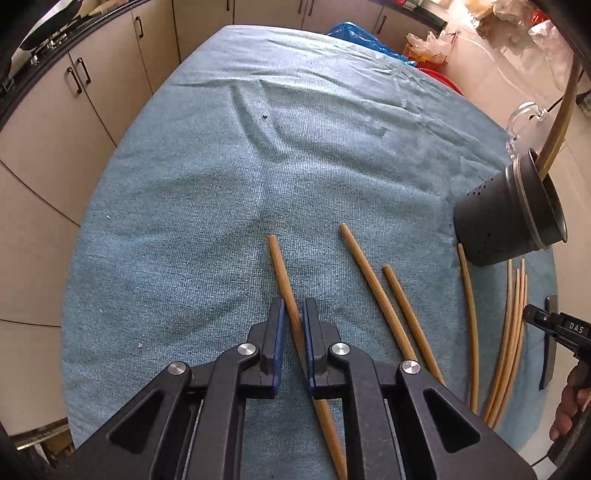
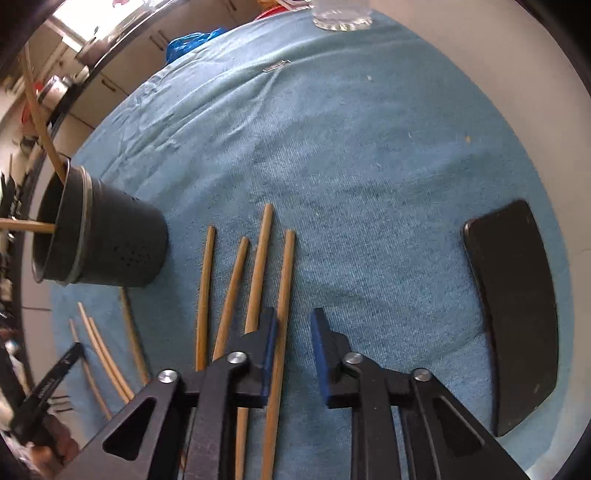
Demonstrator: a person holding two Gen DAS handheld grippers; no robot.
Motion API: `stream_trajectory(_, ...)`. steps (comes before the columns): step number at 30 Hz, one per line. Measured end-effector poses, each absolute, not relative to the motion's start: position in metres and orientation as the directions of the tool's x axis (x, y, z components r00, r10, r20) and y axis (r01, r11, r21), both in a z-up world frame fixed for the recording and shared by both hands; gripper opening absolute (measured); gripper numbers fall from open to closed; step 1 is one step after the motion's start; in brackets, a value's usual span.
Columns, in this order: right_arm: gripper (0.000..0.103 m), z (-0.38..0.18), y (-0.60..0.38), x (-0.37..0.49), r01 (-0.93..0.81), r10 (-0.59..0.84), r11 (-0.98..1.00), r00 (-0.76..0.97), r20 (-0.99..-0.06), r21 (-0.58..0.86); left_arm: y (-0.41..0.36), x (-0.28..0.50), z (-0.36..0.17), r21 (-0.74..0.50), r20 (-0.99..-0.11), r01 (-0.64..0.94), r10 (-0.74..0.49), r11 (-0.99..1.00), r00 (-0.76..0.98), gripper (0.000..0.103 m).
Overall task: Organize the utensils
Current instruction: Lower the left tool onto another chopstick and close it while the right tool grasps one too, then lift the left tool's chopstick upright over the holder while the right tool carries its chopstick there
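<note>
A brown chopstick (image 1: 280,266) lies on the blue cloth (image 1: 221,184), and my left gripper (image 1: 294,306) is shut on its middle, both blue pads pressed to it. Two more brown chopsticks (image 1: 373,288) lie to its right. A black perforated holder (image 1: 506,214) stands at the right with a chopstick leaning out of it. In the right wrist view, several brown chopsticks (image 2: 258,266) lie beside the holder (image 2: 110,243). My right gripper (image 2: 293,317) is low over them. One chopstick (image 2: 286,280) runs between its jaws against the left pad, with a gap to the right pad.
Pale thin chopsticks (image 1: 509,332) lie in front of the holder by the table edge. A black flat slab (image 2: 513,314) lies at the right. A glass (image 2: 343,14) stands at the far edge, near a paper clip (image 2: 275,66). Cabinets (image 1: 92,92) line the far side.
</note>
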State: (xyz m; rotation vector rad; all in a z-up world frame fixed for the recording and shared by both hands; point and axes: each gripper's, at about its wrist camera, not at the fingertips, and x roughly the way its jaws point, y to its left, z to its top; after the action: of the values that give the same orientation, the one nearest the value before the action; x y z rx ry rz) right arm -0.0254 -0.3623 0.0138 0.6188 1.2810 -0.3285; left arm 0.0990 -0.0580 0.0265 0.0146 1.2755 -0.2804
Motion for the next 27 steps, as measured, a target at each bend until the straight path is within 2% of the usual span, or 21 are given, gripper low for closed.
stream_trajectory(1,0.006,0.014,-0.360,-0.023,0.548,0.094,0.804,0.268,-0.959,0.232,-0.059,0.098,0.026,-0.144,-0.944,0.220,-0.201,0.965,0.263,0.008)
stream_trajectory(9,0.006,0.030,-0.349,-0.034,0.510,0.100,0.815,0.345,-0.933,0.275,-0.042,0.088,0.054,-0.252,-0.901,0.239,-0.317,0.938,0.295,0.006)
stream_trajectory(18,0.006,0.093,-0.327,-0.071,0.416,0.079,0.834,0.559,-0.825,0.361,-0.041,0.068,0.109,-0.280,-0.845,0.294,-0.380,0.914,0.377,0.006)
stream_trajectory(27,0.006,0.133,-0.310,-0.099,0.366,0.007,0.870,0.660,-0.751,0.330,-0.046,0.047,0.150,-0.279,-0.791,0.360,-0.426,0.890,0.439,0.006)
